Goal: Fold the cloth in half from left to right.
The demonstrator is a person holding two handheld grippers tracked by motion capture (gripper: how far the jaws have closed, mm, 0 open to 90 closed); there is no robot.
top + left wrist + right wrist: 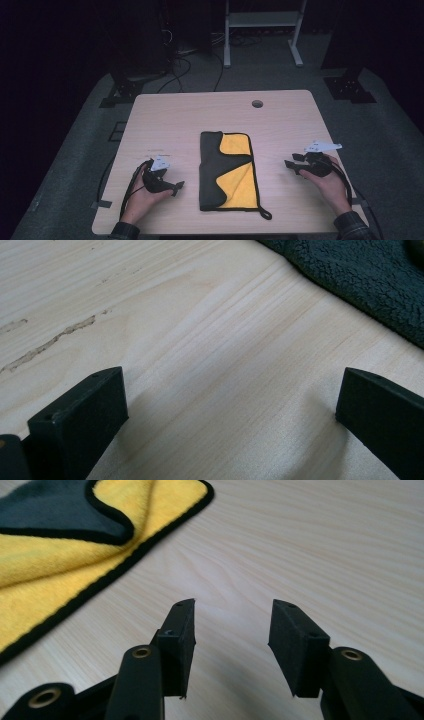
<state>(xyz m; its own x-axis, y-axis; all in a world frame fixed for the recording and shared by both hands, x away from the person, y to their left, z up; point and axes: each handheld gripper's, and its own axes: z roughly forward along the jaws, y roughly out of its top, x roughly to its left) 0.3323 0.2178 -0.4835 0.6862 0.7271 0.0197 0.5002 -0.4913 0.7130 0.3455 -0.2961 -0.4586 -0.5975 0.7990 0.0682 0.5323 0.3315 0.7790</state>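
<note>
Two grippers rest low over a pale wooden table, one on each side of a folded cloth that lies in the middle of the table, nearer the person's edge than the far one. No brand, label or readable writing can be made out on the cloth, the table or the grippers. The cloth is dark grey on one face and yellow on the other, edged in black, with a small black loop at its near right corner. The left gripper sits near the cloth's left edge without touching it; in the left gripper view its jaws stand very wide apart over bare wood, nothing between them, with the grey pile of the cloth at the far right. The right gripper is held to the right of the cloth, well apart from it; in the right gripper view its jaws are partly open with only table between them, gripping nothing.
</note>
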